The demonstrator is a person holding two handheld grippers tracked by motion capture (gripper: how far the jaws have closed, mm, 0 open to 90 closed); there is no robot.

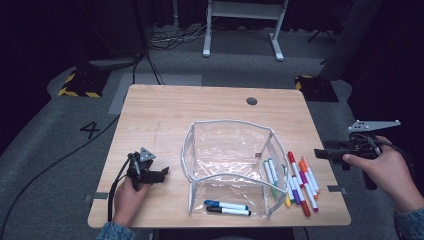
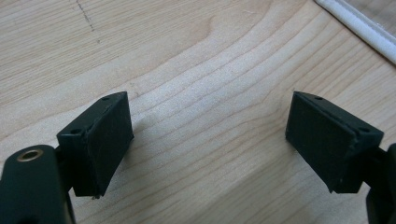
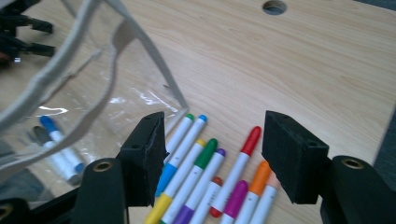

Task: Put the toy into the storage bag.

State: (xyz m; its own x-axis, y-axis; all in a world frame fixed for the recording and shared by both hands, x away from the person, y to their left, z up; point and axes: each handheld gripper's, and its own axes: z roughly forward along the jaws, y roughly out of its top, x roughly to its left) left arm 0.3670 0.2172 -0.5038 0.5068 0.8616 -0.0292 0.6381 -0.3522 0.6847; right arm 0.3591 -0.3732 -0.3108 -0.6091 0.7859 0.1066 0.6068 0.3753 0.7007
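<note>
From above, the right hand-held gripper (image 1: 320, 152) hovers beside the tabletop (image 1: 165, 115), while its own view shows released jaws over the markers (image 3: 205, 172) near the clear pouch (image 3: 93, 79).

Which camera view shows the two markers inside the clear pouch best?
The high view: both markers, blue-capped and black-capped, lie whole on the floor of the clear pouch. The right gripper view shows them blurred behind the plastic. The left gripper view looks at the bare table.
</note>
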